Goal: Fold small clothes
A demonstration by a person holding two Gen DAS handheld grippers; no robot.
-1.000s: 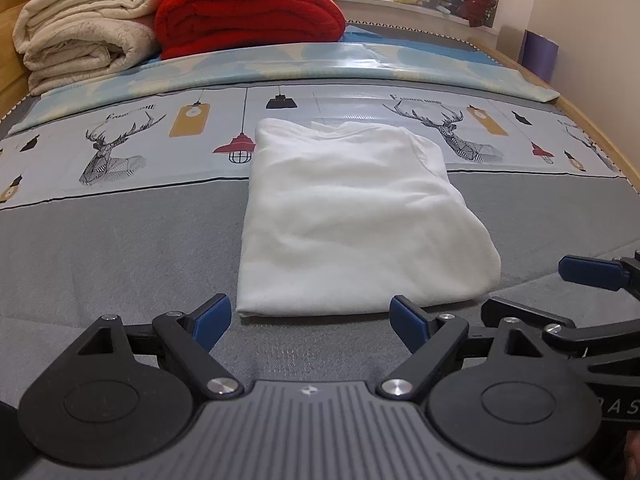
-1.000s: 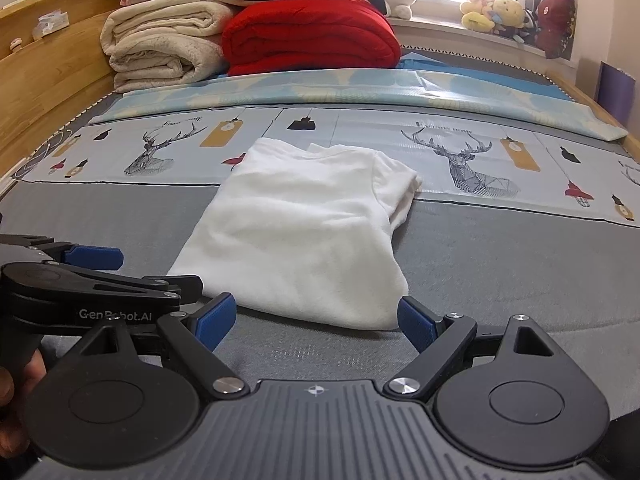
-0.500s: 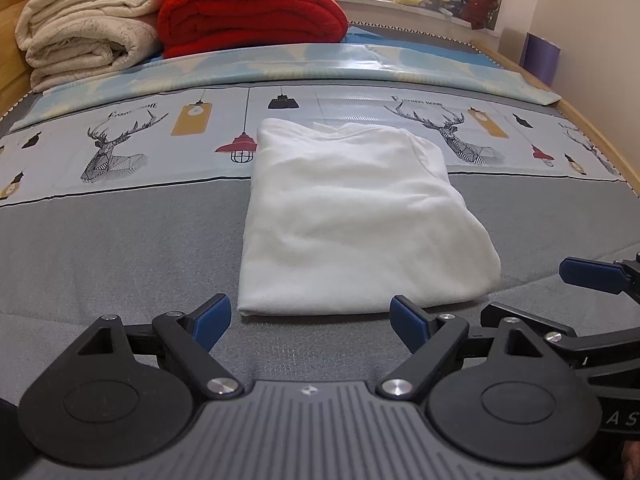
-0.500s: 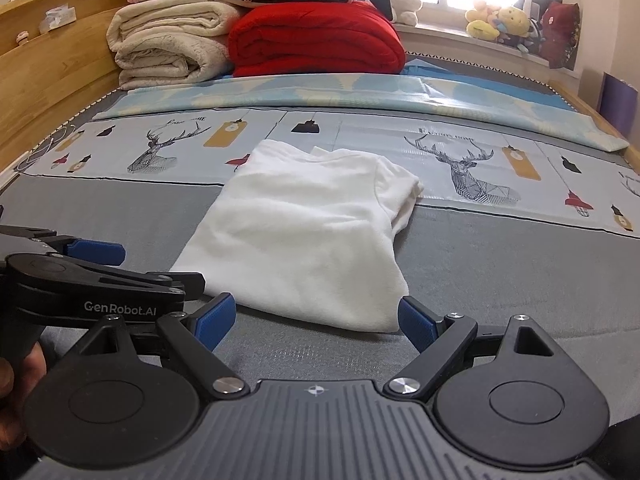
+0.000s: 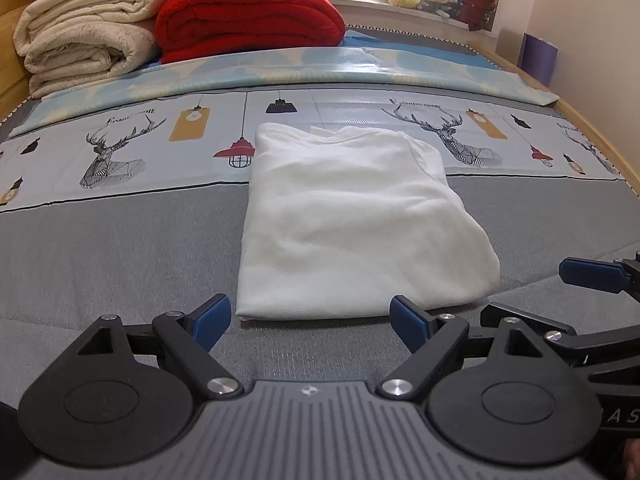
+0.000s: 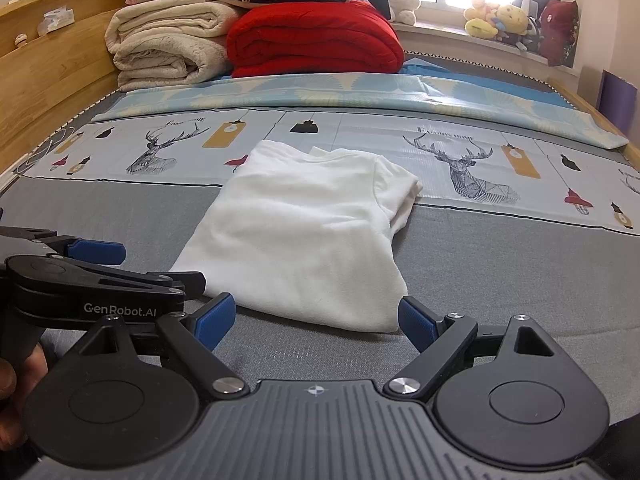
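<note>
Your white tee lies on the bed, roughly mid-width, near hem close to the bed's near edge, neckline end reaching onto the printed deer strip further back. It's already folded lengthwise into a narrow panel; a sleeve is tucked along the side toward the bed's right edge, w/ a bit of it bulging out there in the right wrist view.

Left gripper hovers just short of the near hem, jaws wide open, nothing between them, pads clear of the cloth. Right gripper sits alongside it, also just short of the hem, jaws spread wide and empty too. Neither touches the fabric as far as I can tell.

Step in hand, by my read: you're lined up for the crosswise fold, i.e. bringing the near hem up toward the neckline end. Next move probably needs both grippers to go forward and down to the two near corners of the hem, one each. Pinch all layers, not just the top one, or the panel opens up. Lift together and carry evenly toward the far end so the edges stay square. Watch the loose sleeve edge on the right; it may slip out when lifted.

Folded blankets at the bed's far end are well apart, no obstacle.
</note>
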